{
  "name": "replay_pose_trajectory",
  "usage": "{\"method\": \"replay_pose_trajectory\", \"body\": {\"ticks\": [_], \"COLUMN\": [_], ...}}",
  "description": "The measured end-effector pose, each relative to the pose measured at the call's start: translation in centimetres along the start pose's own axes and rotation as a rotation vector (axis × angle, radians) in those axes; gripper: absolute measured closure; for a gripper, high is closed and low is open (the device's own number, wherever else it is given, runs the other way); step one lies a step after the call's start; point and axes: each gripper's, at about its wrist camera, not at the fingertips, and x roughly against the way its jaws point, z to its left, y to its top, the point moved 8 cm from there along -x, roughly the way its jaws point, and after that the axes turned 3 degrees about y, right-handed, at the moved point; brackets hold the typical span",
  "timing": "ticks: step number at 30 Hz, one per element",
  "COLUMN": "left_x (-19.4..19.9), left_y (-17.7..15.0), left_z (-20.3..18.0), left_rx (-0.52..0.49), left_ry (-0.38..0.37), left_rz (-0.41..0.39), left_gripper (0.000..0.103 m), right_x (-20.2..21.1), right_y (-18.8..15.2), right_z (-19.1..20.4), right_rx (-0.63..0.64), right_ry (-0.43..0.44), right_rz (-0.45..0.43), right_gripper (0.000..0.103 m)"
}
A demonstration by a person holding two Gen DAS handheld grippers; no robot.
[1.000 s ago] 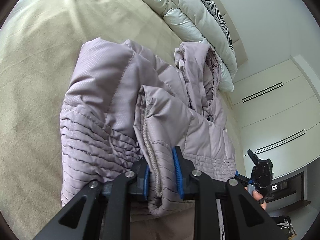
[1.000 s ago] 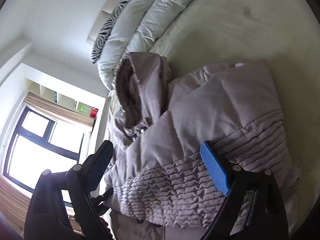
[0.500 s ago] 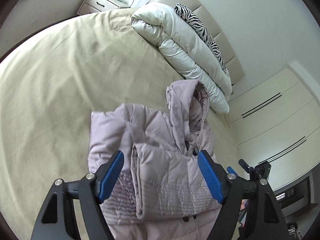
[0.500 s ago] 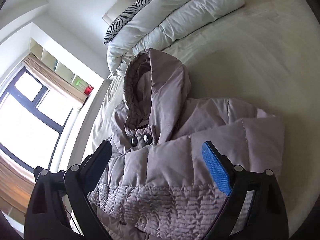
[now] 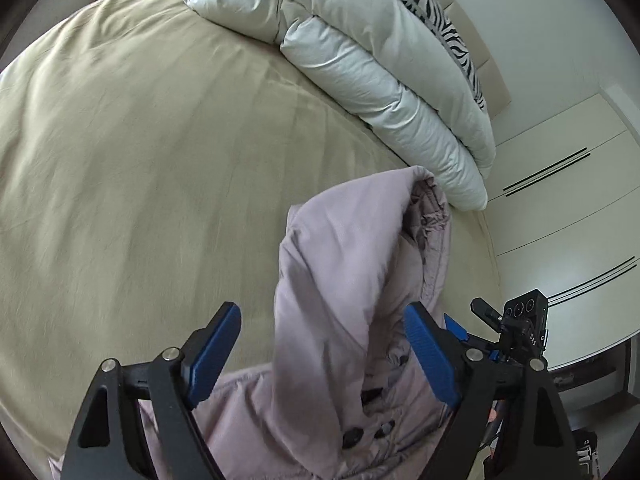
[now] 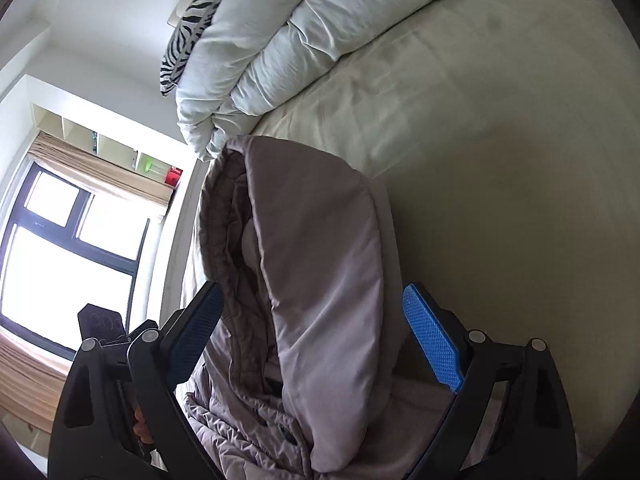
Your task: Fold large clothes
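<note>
The left gripper (image 5: 322, 346) is wide open and holds nothing; its blue pads (image 5: 214, 350) sit on each side of the jacket's hood (image 5: 344, 264) with a gap all round. The right gripper (image 6: 314, 336) is wide open too, and it also holds nothing, with the hood (image 6: 316, 280) lying between its two fingers. The puffy light purple jacket (image 5: 304, 412) lies on the bed (image 5: 140, 160), its hood pointing toward the far end, and dark buttons (image 5: 352, 438) show just under the hood. A second ago the left gripper was pinched shut on the jacket's folded edge; now it has let go. Both grippers have moved up from the folded bottom part to the hood. The jacket stays folded on the bed. The bed has a tan sheet with soft wrinkles. At the far end sits a rolled white quilt (image 5: 380, 68) with a zebra pillow (image 5: 440, 4) behind it. White cupboard doors (image 5: 568, 208) stand on one side of the room. On the other side there is a bright window (image 6: 60, 256) with a tan blind and small shelves (image 6: 80, 132) above it.
</note>
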Motion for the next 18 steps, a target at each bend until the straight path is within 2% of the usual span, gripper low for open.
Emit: {"method": "replay_pose_trajectory", "body": {"ticks": [4, 9, 11, 12, 13, 14, 15, 16, 17, 18], "left_x": [-3.3, -5.8, -6.7, -7.3, -7.5, -7.6, -7.6, -7.5, -7.0, -6.3], "left_y": [1.7, 2.6, 2.5, 2.4, 2.4, 2.5, 2.4, 2.3, 2.3, 2.1], "left_z": [0.5, 0.3, -0.2, -0.4, -0.8, -1.4, -1.9, -2.3, -2.7, -3.2], "left_rx": [0.037, 0.061, 0.034, 0.027, 0.024, 0.006, -0.024, -0.043, -0.053, -0.074], "left_ry": [-0.024, -0.072, -0.065, -0.051, -0.054, -0.050, -0.026, -0.022, -0.033, -0.039], "left_rz": [0.057, 0.070, 0.084, 0.100, 0.104, 0.097, 0.091, 0.083, 0.065, 0.041], "left_gripper": [0.016, 0.018, 0.028, 0.043, 0.061, 0.068, 0.084, 0.092, 0.093, 0.095], "right_x": [-3.1, -5.8, -7.0, -7.6, -8.2, -8.8, -9.1, -9.2, -9.3, -9.1], "right_y": [2.5, 4.9, 5.6, 5.7, 5.8, 5.7, 5.8, 5.7, 5.7, 5.7], "right_z": [-0.9, -1.9, -2.3, -2.2, -2.0, -1.7, -1.2, -0.6, -0.1, 0.3], "right_rx": [0.007, -0.032, -0.064, -0.059, -0.038, -0.015, 0.008, 0.035, 0.063, 0.089], "right_ry": [0.015, 0.047, 0.065, 0.073, 0.054, 0.033, 0.035, 0.031, 0.011, -0.006], "right_rz": [0.038, 0.043, 0.041, 0.049, 0.058, 0.061, 0.062, 0.063, 0.062, 0.054], "right_gripper": [0.011, 0.011, 0.011, 0.013, 0.019, 0.025, 0.037, 0.046, 0.053, 0.070]}}
